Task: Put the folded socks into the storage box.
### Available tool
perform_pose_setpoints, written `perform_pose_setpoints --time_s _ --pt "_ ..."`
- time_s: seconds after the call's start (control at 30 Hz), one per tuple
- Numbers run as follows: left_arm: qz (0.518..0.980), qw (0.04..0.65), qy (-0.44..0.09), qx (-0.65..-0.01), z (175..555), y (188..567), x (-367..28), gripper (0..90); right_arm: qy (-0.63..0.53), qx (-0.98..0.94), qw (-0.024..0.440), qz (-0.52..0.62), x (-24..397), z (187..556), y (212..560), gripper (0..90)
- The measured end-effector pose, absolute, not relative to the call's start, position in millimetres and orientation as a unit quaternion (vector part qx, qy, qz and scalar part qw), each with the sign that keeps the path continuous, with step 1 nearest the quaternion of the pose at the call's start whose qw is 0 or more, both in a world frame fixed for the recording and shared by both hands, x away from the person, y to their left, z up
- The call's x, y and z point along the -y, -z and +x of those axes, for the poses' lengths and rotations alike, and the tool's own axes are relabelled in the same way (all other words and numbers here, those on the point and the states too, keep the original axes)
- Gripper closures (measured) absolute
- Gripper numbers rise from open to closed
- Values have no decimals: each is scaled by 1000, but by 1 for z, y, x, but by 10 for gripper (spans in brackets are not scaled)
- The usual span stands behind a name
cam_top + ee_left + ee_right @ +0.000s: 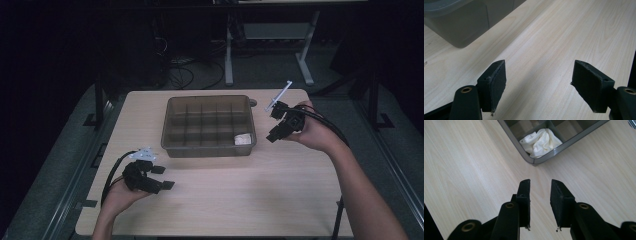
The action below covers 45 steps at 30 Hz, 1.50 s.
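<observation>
A crumpled white cloth lies in the near right compartment of the grey translucent plastic divided bin on the light wooden tabletop. Just right of the bin, the right gripper hovers, its fingers narrowly apart and empty. The left gripper rests near left, its fingers wide and empty.

Two bare forearms, no sleeves in sight. Each hand carries a black two-jaw gripper: left gripper, right gripper. Jaws are flat rectangular black blocks with rough foam-like pads, frayed at the lower edges. Brass-coloured eyelets sit in the rounded black arms behind the jaws. A thick black cable trails from each body. On top of each sits a light grey three-cornered plate; the right one has a thin pale stalk.
</observation>
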State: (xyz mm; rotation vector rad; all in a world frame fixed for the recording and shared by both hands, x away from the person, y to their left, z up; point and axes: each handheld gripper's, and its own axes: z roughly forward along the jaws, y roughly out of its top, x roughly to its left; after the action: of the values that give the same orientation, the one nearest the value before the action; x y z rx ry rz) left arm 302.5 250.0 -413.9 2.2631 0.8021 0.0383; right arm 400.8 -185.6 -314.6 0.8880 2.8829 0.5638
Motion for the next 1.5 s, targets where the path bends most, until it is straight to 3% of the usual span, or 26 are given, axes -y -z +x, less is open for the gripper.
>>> perform_pose_setpoints --time_s 1.5 --pt "879 360 -6 -314 302 416 -245 265 -210 -921 -3 328 222 374 369 639"
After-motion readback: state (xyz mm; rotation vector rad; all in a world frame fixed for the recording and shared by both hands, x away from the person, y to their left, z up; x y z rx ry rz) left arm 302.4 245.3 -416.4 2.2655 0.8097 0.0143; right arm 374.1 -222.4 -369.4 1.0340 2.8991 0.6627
